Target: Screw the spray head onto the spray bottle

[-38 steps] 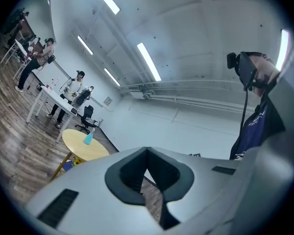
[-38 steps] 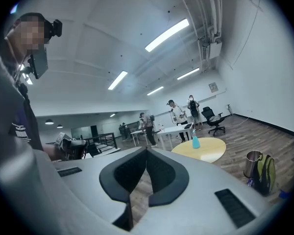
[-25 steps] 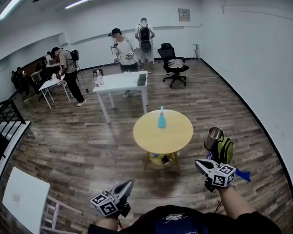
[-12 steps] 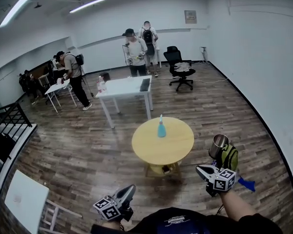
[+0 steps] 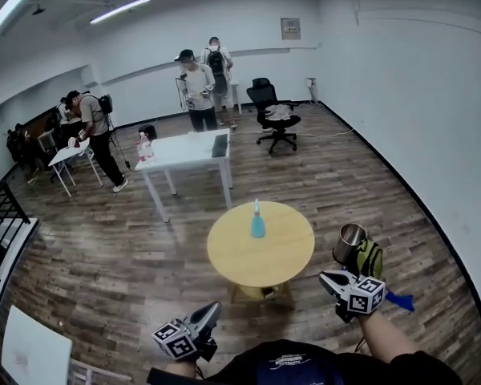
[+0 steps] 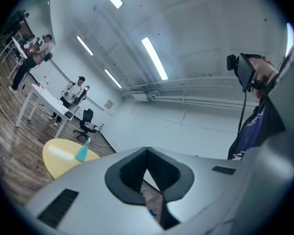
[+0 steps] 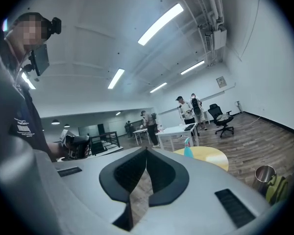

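A blue spray bottle [image 5: 257, 225] with a pale top stands upright near the middle of a round yellow table [image 5: 282, 259]. Both grippers are held low in front of the person, well short of the table. My left gripper [image 5: 212, 308] is shut and holds nothing. My right gripper [image 5: 325, 277] is also shut and empty. In the left gripper view the bottle [image 6: 82, 152] and table [image 6: 56, 155] lie far off to the left of the shut left gripper [image 6: 147, 150]. The right gripper view shows the bottle [image 7: 187, 150] on the table [image 7: 213, 158] beyond the shut right gripper [image 7: 147, 150].
A metal cup [image 5: 349, 243] sits on a green bag [image 5: 370, 257] right of the round table. Behind it stand a white rectangular table [image 5: 184, 149], an office chair [image 5: 272, 111] and several people. Another white table [image 5: 32, 347] is at lower left, with a railing [image 5: 0, 207] at the left.
The round table and bottle have come nearer and sit lower in the head view. Both grippers keep their places at the bottom of the view, still shut.
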